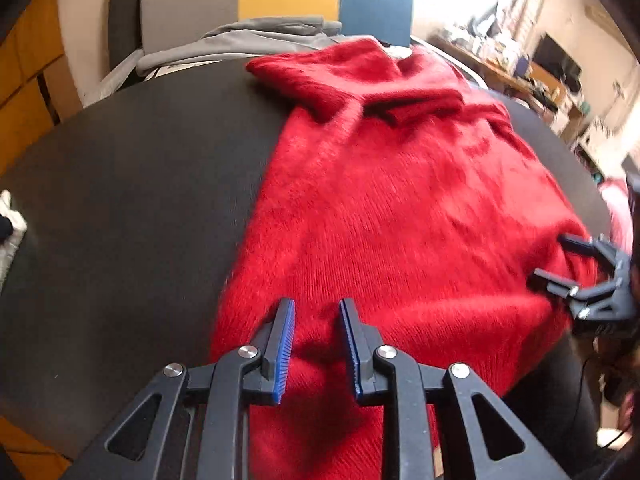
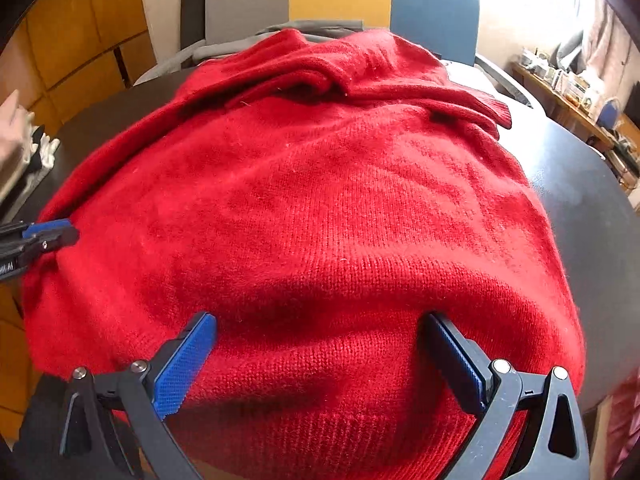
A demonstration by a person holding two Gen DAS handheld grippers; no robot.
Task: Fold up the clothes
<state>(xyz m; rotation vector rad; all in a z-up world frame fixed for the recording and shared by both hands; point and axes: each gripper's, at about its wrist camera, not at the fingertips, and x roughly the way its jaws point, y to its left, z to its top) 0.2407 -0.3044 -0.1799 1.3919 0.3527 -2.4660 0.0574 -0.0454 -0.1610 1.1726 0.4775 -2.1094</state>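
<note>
Sweater (image 2: 320, 208), red knit, lies spread on the dark bench (image 1: 132, 200), hem end draped over the near edge, sleeves folded in across the far end. Left claw (image 1: 316, 312) narrow gap, nothing btwn pads, hovering at hem's left side. Right claw (image 2: 320, 328) wide open over hem's right part w/ a fabric ridge btwn jaws. Judgement: soft, fuzzy, light, will sag and stretch; pinch both hem corners, several layers thick. Grey garment (image 1: 240, 40) behind.

Red sweater (image 2: 320, 208) on black table (image 1: 140, 184)
</note>
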